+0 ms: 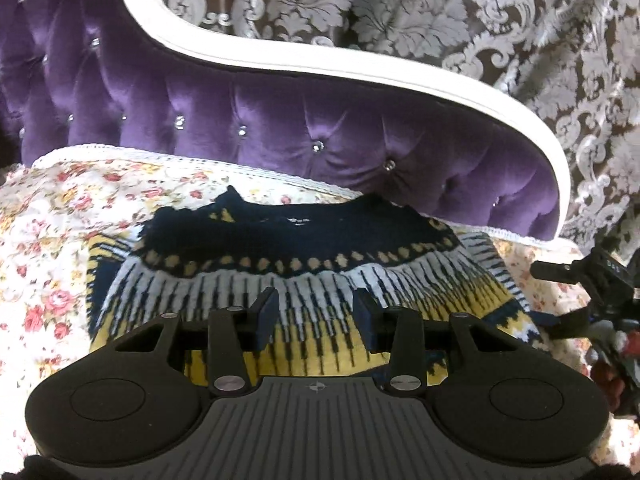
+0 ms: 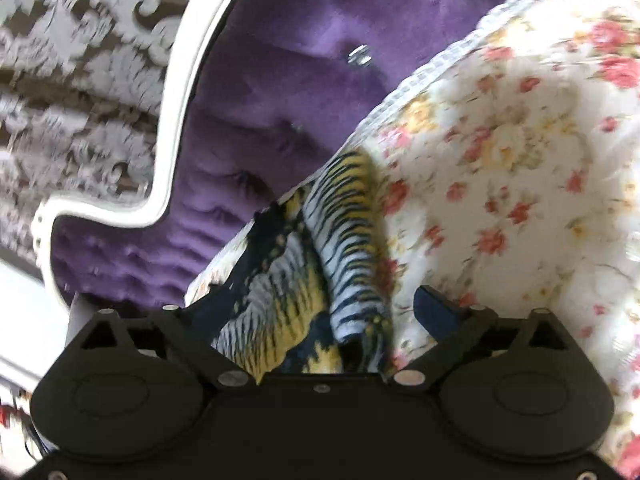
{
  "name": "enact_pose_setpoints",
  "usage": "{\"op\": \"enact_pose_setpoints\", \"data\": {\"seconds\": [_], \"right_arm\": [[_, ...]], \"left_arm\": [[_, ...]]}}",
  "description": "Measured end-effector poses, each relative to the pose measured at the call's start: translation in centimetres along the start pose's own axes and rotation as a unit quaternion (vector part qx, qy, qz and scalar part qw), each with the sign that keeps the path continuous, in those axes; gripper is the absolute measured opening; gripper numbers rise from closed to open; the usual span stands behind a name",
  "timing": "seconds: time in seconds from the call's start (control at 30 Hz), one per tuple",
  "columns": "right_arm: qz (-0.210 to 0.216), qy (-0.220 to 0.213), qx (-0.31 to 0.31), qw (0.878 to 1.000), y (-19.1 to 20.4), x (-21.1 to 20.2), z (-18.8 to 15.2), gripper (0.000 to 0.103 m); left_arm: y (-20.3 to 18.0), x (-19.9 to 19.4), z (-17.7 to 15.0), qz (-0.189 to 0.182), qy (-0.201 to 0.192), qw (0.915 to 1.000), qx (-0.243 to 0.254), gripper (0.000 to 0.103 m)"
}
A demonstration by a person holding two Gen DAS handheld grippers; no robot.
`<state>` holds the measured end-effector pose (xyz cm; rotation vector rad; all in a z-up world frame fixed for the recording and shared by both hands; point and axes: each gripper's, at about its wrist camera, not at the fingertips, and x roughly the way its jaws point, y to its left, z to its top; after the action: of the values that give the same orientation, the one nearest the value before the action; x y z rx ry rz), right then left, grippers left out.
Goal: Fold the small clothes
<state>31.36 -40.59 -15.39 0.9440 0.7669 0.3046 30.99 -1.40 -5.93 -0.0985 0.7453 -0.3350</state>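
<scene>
Two grippers: both work over one small knitted sweater [image 1: 304,280] spread on a floral bedspread [image 1: 60,240], close to a purple tufted headboard [image 1: 280,128].
Sweater: navy yoke at the far side, white and yellow striped body nearer the left wrist camera; in the right wrist view one side of it [image 2: 344,248] is bunched into a raised ridge.
Left gripper [image 1: 316,312]: jaws parted, nothing between the pads, poised just above the striped body; whether it touches the knit cannot be told.
Right gripper [image 2: 320,320]: jaws spread wide, with folds of the sweater lying between them; only the right finger [image 2: 436,312] shows clearly, the other is hidden behind cloth, and it does not look closed on anything. The view is blurred.
Step in hand: judged to be taking hold of the sweater's side for a fold across the body.
Doing it well: the right gripper should pinch the whole bunched layer near the edge, not a single thread of knit.
Left's part: it could press the body flat so the cloth does not drag.
Risk: thick knit may slip or fold crooked near the bed's edge.
</scene>
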Motion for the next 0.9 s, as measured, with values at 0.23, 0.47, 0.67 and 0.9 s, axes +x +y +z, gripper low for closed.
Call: {"op": "enact_pose_setpoints", "data": {"seconds": [0.23,0.47,0.67,0.9], "right_arm": [[0.021,0.016,-0.066,0.997,2.5,3.2,-1.1,0.1],[0.019,0.009,-0.03,0.999,1.6,2.8,-1.1,0.037],[0.018,0.007,-0.03,0.999,2.0,2.8,-1.1,0.037],[0.018,0.001,-0.033,0.999,2.4,2.8,-1.2,0.037]], "left_arm": [[-0.9,2.1,1.0,0.015,0.025,0.9996,0.001,0.04],[-1.9,5.8,1.5,0.051,0.055,0.9968,0.027,0.04],[-3.0,9.7,0.7,0.099,0.072,0.9858,0.115,0.042],[-2.2,8.7,1.6,0.09,0.081,0.9884,0.092,0.04]]}}
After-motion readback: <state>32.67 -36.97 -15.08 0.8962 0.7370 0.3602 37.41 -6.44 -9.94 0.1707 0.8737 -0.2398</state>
